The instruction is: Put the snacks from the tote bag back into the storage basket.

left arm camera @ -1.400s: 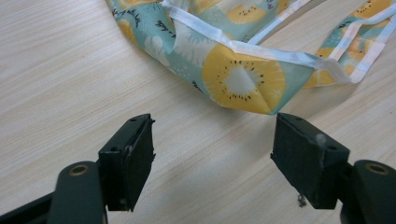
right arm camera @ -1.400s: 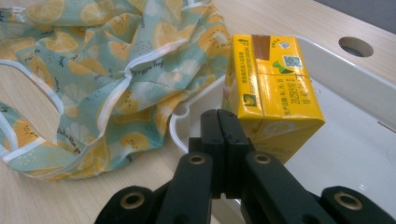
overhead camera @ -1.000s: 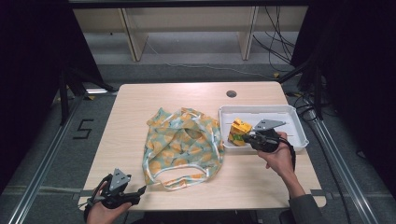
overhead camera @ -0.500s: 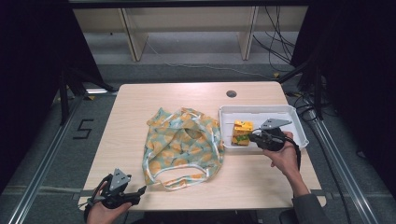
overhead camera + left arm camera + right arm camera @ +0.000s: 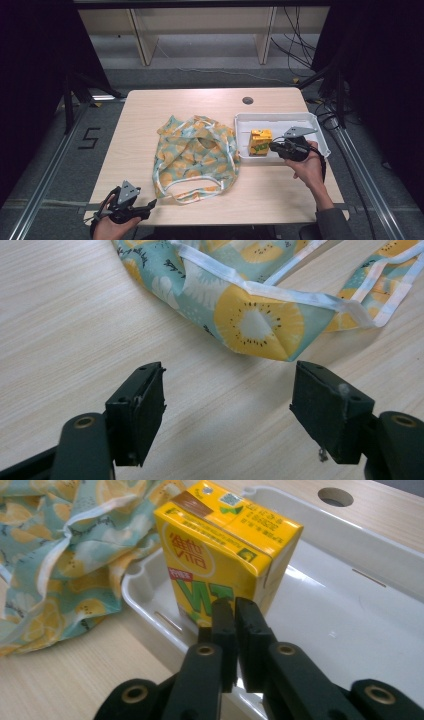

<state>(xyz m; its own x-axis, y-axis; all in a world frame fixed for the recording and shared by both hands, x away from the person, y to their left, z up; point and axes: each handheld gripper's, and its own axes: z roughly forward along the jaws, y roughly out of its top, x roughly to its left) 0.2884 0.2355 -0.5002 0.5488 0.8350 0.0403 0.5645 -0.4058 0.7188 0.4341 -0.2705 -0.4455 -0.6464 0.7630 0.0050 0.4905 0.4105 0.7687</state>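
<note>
At the lower left of the high view, the left hand-held gripper (image 5: pixel 150 205) hovers over the front edge of the counter (image 5: pixel 140 130), its jaws spread wide with nothing between them. Its own view shows the two black jaws set well apart above bare wood, with a folded corner of the fabric bag (image 5: pixel 260 325) lying just beyond their tips, near but not touching.

Toward the middle of the high view, the bag (image 5: pixel 197 155) lies crumpled and flat on the counter, teal with yellow fruit slices and white-edged handles that loop toward the front edge. Its right side presses up against the white tray (image 5: pixel 280 120), and in the right gripper view the cloth bunches against the tray's near left corner.

At the right, the yellow juice carton (image 5: pixel 260 142) stands upright in the left part of the tray. The right hand-held gripper (image 5: pixel 272 147) points at it from the right; its jaws are almost pressed together, having just parted slightly, and hold nothing. In the right gripper view, the tips (image 5: pixel 235 611) sit directly in front of the carton (image 5: pixel 220 545), low against its printed face; whether they touch it cannot be told.

Farther back on the counter, a round hole (image 5: pixel 247 100) sits behind the tray.
</note>
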